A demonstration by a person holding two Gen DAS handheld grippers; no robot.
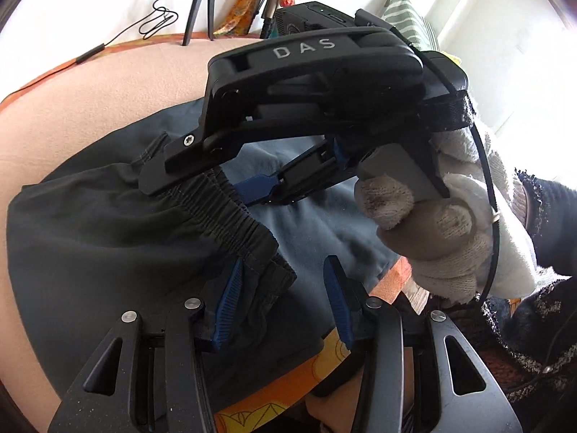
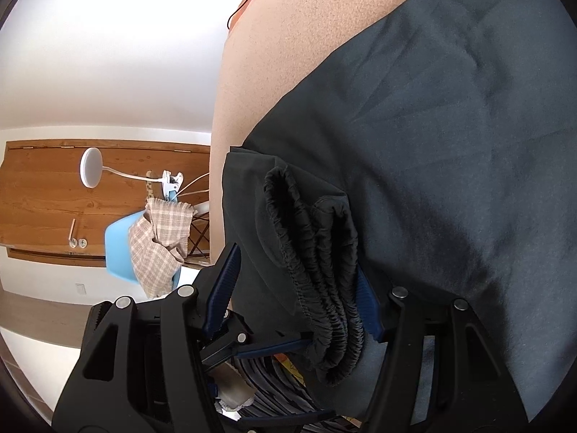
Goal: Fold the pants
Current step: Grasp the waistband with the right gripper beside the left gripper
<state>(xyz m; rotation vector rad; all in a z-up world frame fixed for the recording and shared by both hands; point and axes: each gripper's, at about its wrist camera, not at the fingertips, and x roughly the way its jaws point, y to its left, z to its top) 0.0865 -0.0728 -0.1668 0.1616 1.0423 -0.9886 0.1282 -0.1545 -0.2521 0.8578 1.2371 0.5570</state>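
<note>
Dark grey pants (image 1: 90, 223) lie on a peach-coloured surface (image 1: 90, 90), folded over, with the black elastic waistband (image 1: 223, 213) bunched near me. My left gripper (image 1: 281, 306) is open, its blue pads either side of a waistband corner, not closed on it. My right gripper (image 1: 252, 187), held by a gloved hand (image 1: 432, 238), reaches in from the right at the waistband. In the right wrist view the right gripper (image 2: 299, 288) has the bunched waistband (image 2: 324, 288) between its wide-spread pads; the pants (image 2: 450, 144) spread beyond.
A tripod (image 1: 202, 3) and a black cable (image 1: 144, 25) stand at the far edge. A striped cushion (image 1: 407, 18) lies far right. An orange patterned cloth (image 1: 288, 389) lies under the near edge. A blue chair (image 2: 122, 249) with a checked cloth and a lamp (image 2: 90, 167) stand beside the surface.
</note>
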